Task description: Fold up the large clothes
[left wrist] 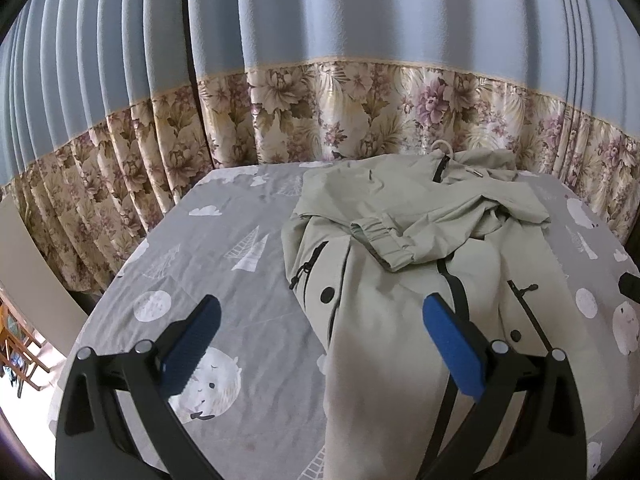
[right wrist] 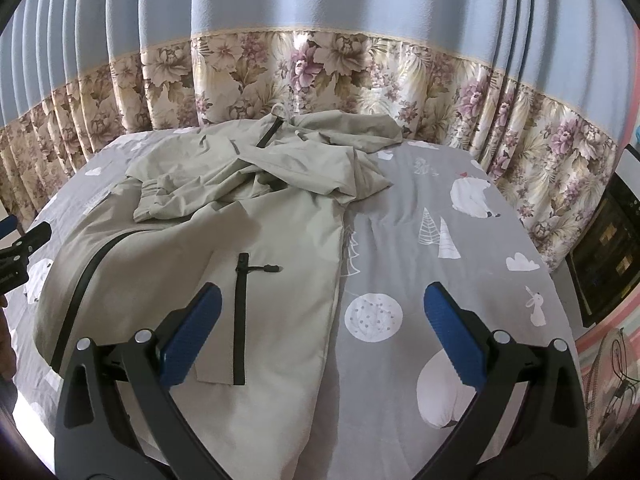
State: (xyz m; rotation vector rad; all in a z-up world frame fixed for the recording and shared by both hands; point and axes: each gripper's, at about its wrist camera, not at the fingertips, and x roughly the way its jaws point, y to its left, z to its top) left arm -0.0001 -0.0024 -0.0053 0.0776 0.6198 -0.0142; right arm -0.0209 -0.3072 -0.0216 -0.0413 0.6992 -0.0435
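A pale green jacket (left wrist: 400, 280) with black zips lies front up on the bed, one sleeve with an elastic cuff (left wrist: 384, 240) folded across its chest. My left gripper (left wrist: 320, 332) is open and empty, held above the jacket's left edge near the hem. In the right wrist view the jacket (right wrist: 224, 248) fills the left half, its hood (right wrist: 344, 128) bunched at the far end. My right gripper (right wrist: 322, 320) is open and empty above the jacket's right edge. The left gripper's black tip shows at the left edge of the right wrist view (right wrist: 24, 248).
The bed has a grey sheet (left wrist: 224, 240) printed with white animals and trees. Blue curtains with a floral band (left wrist: 360, 108) hang close behind the bed. A dark appliance (right wrist: 604, 252) stands to the right of the bed, a wooden rack (left wrist: 16, 352) to the left.
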